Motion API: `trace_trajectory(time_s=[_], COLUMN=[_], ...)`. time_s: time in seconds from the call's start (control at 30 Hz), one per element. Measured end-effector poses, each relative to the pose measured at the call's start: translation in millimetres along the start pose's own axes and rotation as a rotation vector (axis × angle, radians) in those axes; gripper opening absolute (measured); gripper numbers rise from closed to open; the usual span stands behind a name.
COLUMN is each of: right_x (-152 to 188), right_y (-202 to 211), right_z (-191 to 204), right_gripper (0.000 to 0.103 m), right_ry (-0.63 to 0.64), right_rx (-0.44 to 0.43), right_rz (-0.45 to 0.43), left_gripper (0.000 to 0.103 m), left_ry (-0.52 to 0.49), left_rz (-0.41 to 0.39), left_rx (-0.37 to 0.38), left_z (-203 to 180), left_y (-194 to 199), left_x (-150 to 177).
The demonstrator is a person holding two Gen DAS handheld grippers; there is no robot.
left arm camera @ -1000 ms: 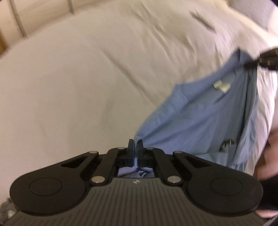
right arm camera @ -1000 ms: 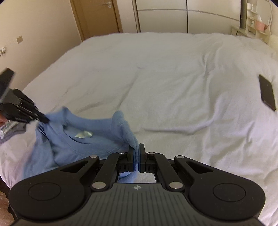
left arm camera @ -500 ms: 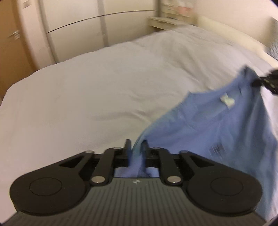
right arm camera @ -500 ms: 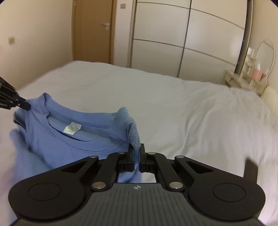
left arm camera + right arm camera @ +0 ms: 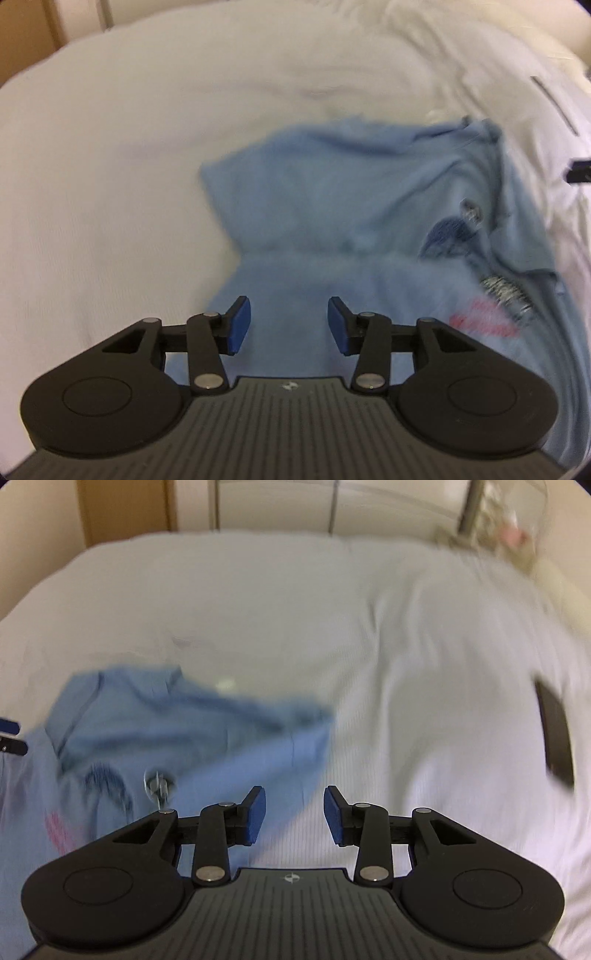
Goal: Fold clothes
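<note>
A light blue T-shirt [image 5: 332, 206] with a dark and red print lies rumpled on the white bed [image 5: 110, 166]. My left gripper [image 5: 289, 325] is open and empty, just above the shirt's near part. In the right wrist view the same shirt [image 5: 192, 734] lies at the left, and my right gripper [image 5: 294, 814] is open and empty over the shirt's right edge and the sheet. The tip of the right gripper [image 5: 580, 171] shows at the right edge of the left wrist view, and the tip of the left gripper [image 5: 9, 734] at the left edge of the right wrist view. Both views are blurred.
A dark phone [image 5: 556, 734] lies on the bed at the right; it also shows as a thin dark strip in the left wrist view [image 5: 554, 105]. A wooden door [image 5: 125, 509] and white wardrobe [image 5: 332, 506] stand beyond the bed. White sheet [image 5: 332, 627] spreads ahead.
Both grippers have opened and let go of the shirt, which has dropped from being held up onto the bed. Both cameras have tilted down toward the sheet.
</note>
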State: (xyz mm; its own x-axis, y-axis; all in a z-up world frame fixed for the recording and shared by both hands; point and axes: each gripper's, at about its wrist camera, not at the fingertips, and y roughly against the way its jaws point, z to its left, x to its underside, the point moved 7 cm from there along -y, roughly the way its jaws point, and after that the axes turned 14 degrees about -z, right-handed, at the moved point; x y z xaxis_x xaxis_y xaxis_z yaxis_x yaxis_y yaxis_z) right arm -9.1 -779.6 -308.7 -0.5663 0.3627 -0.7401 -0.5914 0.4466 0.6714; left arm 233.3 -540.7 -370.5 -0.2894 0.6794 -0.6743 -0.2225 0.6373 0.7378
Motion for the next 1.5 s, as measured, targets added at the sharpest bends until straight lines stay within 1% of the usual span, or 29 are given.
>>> trace_trajectory(time_s=[0.07,0.13,0.17,0.2,0.23,0.3,0.33,0.4,0.47,0.5,0.53,0.57,0.63,0.67,0.7,0.77,0.9,0.97,1.03,1.07,1.1,1.13,1.17,1.2,1.23,1.27,1.33,1.4,1.5], right_x=[13.6,20.0,19.8,19.3,14.5,2.3,-5.4,-16.2,-21.0,-22.3,-22.4,-21.3,-18.7,-18.1,-17.6,-19.9,-59.8,-85.2,-108.2,-113.7,-118.6,-123.5,-123.4,-121.4,-119.1,-116.9,-100.9,-80.7,-32.2], right_y=[-1.7,-5.3,-10.6,-16.3,-20.9,-34.6,-44.4,-71.3,-97.0,-108.5,-117.4,-124.4,-138.1,-141.0,-143.5,-144.1,-124.1,-123.3,-131.6,-140.3,-149.4,-158.5,-164.6,-160.7,-155.7,-150.8,-126.7,-101.4,-66.5], right_z=[-3.9,-6.7,-8.5,-10.2,-12.3,-18.2,-22.9,-34.5,-42.4,-45.4,-47.3,-48.1,-49.5,-49.6,-49.7,-48.9,-44.6,-40.4,-30.6,-25.2,-19.9,-14.5,-11.2,-10.2,-9.5,-8.8,-0.2,12.5,53.5], right_gripper=[0.039,0.044,0.048,0.049,0.049,0.051,0.052,0.054,0.054,0.054,0.054,0.054,0.049,0.028,0.001,0.001,0.0,0.0,0.0,0.0,0.004,0.016,0.039,0.041,0.04,0.039,0.039,0.04,0.046], right_ry=[-0.018,-0.026,-0.031,-0.036,-0.035,-0.036,-0.046,-0.083,-0.107,-0.117,-0.136,-0.152,-0.185,-0.195,-0.203,-0.202,-0.13,-0.109,-0.077,-0.07,-0.065,-0.059,-0.048,-0.054,-0.063,-0.071,-0.027,0.024,0.136], right_rx=[-0.001,-0.002,-0.009,-0.016,-0.024,-0.041,-0.045,-0.051,-0.058,-0.062,-0.074,-0.086,-0.109,-0.116,-0.123,-0.134,-0.182,-0.213,-0.238,-0.241,-0.242,-0.244,-0.209,-0.193,-0.179,-0.165,-0.161,-0.17,-0.231], right_rz=[0.023,0.025,0.024,0.022,0.013,-0.008,-0.022,-0.04,-0.025,-0.012,-0.002,0.01,0.034,0.047,0.059,0.068,-0.029,-0.078,-0.12,-0.124,-0.126,-0.128,-0.123,-0.131,-0.142,-0.152,-0.164,-0.171,-0.14], left_gripper=[0.042,0.05,0.052,0.055,0.061,0.062,0.063,0.064,0.064,0.063,0.054,0.03,0.004,0.004,0.004,0.004,0.004,0.004,0.005,0.011,0.013,0.017,0.024,0.029,0.038,0.041,0.042,0.043,0.049], left_ry=[0.024,0.04,0.026,-0.017,-0.059,-0.103,-0.101,-0.044,0.014,0.028,0.028,0.028,0.026,0.012,-0.002,0.007,0.035,0.044,0.067,0.083,0.097,0.11,0.118,0.118,0.115,0.108,0.116,0.125,0.108], left_rz=[-0.02,-0.049,-0.066,-0.085,-0.099,-0.099,-0.088,-0.01,0.071,0.08,0.075,0.067,0.045,0.027,0.008,-0.059,-0.19,-0.215,-0.197,-0.174,-0.154,-0.133,-0.125,-0.131,-0.141,-0.156,-0.173,-0.164,-0.124], left_rx=[-0.024,-0.047,-0.055,-0.059,-0.061,-0.064,-0.069,-0.075,-0.075,-0.071,-0.07,-0.06,-0.035,-0.038,-0.041,-0.065,-0.16,-0.216,-0.258,-0.267,-0.276,-0.285,-0.292,-0.299,-0.305,-0.31,-0.29,-0.244,-0.197], left_z=[9.1,16.1,17.6,16.4,15.2,11.8,12.8,21.4,28.1,28.0,26.4,23.9,17.2,14.5,11.8,15.1,39.9,56.9,72.2,76.8,79.0,81.2,81.3,78.9,75.1,69.5,55.3,35.8,2.8], left_y=[-12.1,-26.1,-34.5,-44.4,-55.3,-86.8,-101.3,-127.1,-151.5,-157.0,-159.0,-159.0,-150.6,-143.2,-135.8,-111.4,-61.1,-50.2,-55.7,-61.6,-66.7,-71.8,-73.4,-70.9,-66.6,-60.1,-46.1,-32.0,-18.0], left_x=[-13.3,-33.9,-45.6,-59.0,-72.1,-95.6,-104.5,-107.1,-105.2,-103.0,-102.2,-101.7,-102.4,-104.0,-105.6,-117.1,-146.4,-155.0,-155.8,-152.5,-148.2,-143.8,-139.9,-136.7,-132.9,-128.4,-116.0,-96.2,-60.5])
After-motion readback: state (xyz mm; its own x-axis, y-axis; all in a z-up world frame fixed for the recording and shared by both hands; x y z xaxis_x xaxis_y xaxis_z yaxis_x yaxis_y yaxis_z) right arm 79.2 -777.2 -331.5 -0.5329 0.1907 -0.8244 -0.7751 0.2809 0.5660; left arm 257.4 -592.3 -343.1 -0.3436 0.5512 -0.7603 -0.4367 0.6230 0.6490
